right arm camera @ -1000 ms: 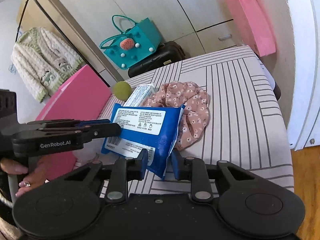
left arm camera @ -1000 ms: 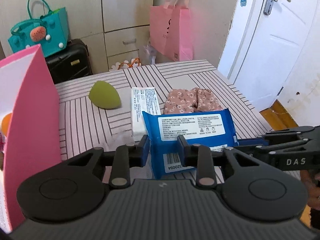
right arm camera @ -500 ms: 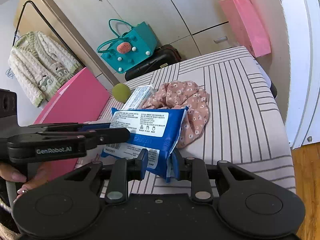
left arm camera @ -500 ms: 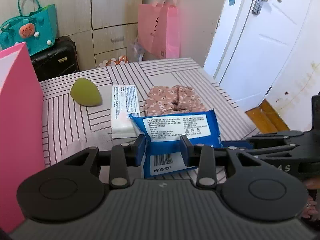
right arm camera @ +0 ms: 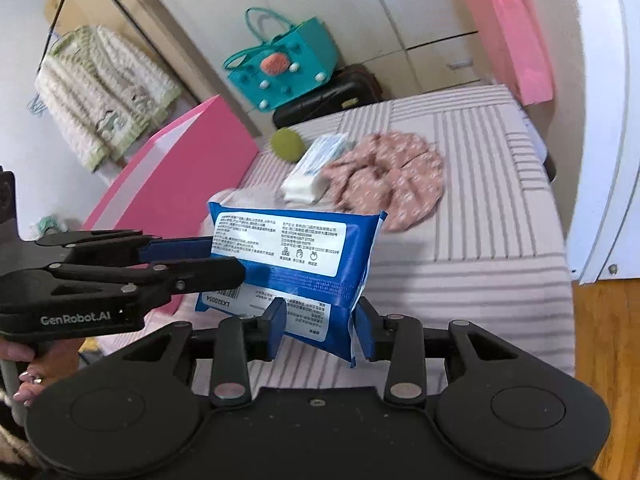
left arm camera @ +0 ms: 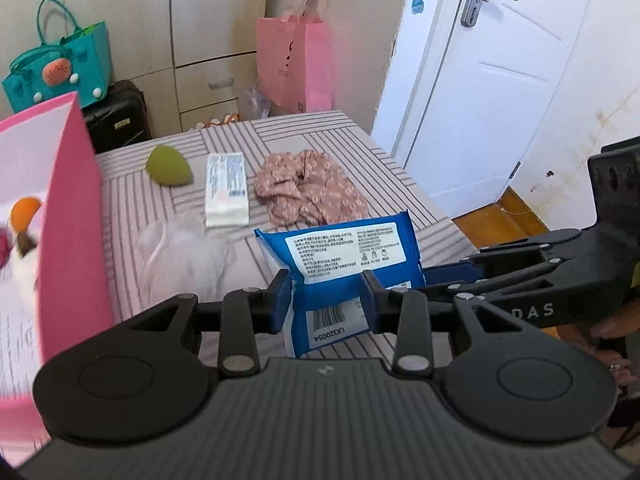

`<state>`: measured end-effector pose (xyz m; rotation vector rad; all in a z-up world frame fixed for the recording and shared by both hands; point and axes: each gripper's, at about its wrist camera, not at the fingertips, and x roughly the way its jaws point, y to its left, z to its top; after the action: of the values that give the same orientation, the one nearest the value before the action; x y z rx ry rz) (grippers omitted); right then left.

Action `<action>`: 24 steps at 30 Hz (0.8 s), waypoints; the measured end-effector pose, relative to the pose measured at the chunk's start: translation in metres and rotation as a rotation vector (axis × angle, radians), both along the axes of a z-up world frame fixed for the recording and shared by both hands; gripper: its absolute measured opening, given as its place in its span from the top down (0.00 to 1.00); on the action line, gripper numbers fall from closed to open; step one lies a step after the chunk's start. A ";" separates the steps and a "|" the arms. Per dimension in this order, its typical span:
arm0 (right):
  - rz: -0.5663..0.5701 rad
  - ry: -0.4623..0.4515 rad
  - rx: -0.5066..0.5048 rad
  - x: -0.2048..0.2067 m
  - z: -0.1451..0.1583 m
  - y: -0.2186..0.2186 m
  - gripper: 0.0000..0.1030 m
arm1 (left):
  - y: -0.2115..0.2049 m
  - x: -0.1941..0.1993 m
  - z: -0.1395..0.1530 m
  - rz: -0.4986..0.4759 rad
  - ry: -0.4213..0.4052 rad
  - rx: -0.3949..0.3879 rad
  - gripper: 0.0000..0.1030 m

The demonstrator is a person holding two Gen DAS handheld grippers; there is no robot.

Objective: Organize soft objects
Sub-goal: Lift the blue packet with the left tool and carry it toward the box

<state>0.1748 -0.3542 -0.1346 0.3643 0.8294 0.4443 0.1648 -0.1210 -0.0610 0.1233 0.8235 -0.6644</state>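
Lifted wipes pack [left arm camera: 340,256]: left gripper [left arm camera: 324,300] clamps it, right gripper's [right arm camera: 320,318] fingers opening, seemingly touching.

The left hand-held gripper [left arm camera: 325,306] points downward, its fingers clamped on one end of a blue pack [left arm camera: 348,264]. The right hand-held gripper [right arm camera: 321,330] also tilts down; its jaws are opening, the pack's other end between them. A hand [right arm camera: 30,372] grips the left gripper's handle.
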 end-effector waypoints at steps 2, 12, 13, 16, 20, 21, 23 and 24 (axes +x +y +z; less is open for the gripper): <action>0.034 0.005 -0.008 -0.008 0.004 0.006 0.58 | 0.006 -0.008 0.001 0.012 0.002 0.005 0.66; 0.186 -0.005 -0.070 -0.042 0.029 0.044 0.60 | 0.047 -0.051 0.007 0.058 0.023 0.038 0.66; 0.204 -0.007 -0.073 -0.045 0.031 0.048 0.60 | 0.052 -0.054 0.008 0.065 0.024 0.038 0.66; 0.261 -0.011 -0.078 -0.053 0.037 0.065 0.60 | 0.071 -0.064 0.010 0.094 0.037 0.038 0.66; 0.324 -0.011 -0.078 -0.061 0.043 0.087 0.60 | 0.098 -0.078 0.016 0.118 0.042 0.032 0.66; 0.338 -0.008 -0.073 -0.062 0.045 0.093 0.60 | 0.106 -0.079 0.019 0.127 0.054 0.022 0.66; 0.366 -0.004 -0.070 -0.064 0.048 0.104 0.60 | 0.121 -0.084 0.023 0.138 0.068 0.008 0.66; 0.381 -0.003 -0.067 -0.065 0.051 0.109 0.60 | 0.128 -0.086 0.026 0.145 0.075 0.001 0.66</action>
<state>0.1093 -0.2447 -0.0839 0.1417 0.9112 0.7686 0.0789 0.0073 -0.0348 0.0392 0.8958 -0.5346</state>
